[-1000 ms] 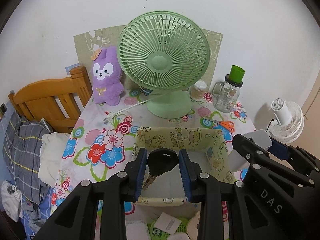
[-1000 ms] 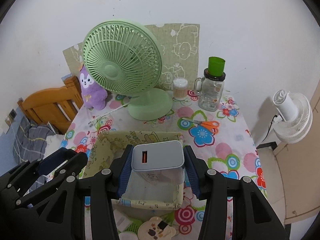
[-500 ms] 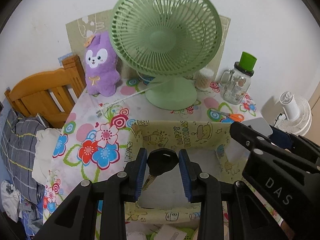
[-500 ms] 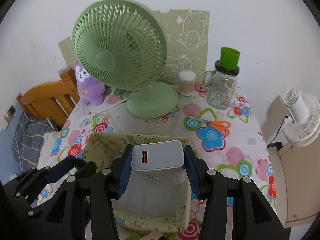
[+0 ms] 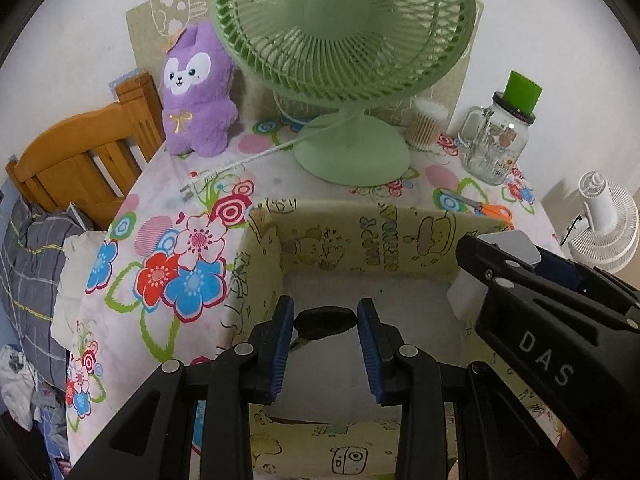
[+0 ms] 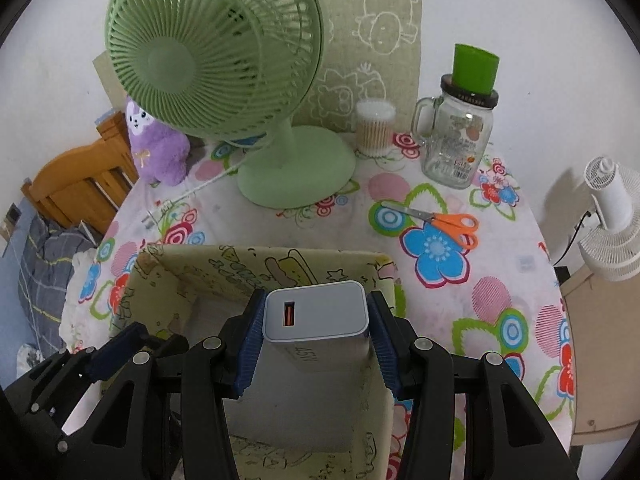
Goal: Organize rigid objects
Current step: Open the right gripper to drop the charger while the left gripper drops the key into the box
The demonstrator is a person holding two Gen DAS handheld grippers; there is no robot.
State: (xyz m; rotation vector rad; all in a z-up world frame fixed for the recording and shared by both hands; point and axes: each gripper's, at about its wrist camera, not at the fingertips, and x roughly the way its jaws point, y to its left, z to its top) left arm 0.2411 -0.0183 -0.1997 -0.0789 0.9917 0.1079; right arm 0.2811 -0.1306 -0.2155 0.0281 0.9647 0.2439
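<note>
Fabric storage box point(image 5: 376, 236), yellow-green cartoon print, lower centre of both views on the floral counter point(image 6: 460, 280); visible floor bare. Left gripper point(image 5: 325, 322): fingers closed on a black car key point(image 5: 325, 319), hanging above the box interior. Right gripper point(image 6: 316, 320): fingers clamped on a grey 45W USB charger point(image 6: 316, 314), over the box's right half. Neither item released; both deposits judged pending. Orange-handled scissors point(image 6: 444, 222) loose on the counter, right of centre, possibly left to sort. Green desk fan point(image 6: 216, 48), glass jar mug point(image 6: 456, 144) and cotton-swab tub point(image 6: 375, 128) along the back.
</note>
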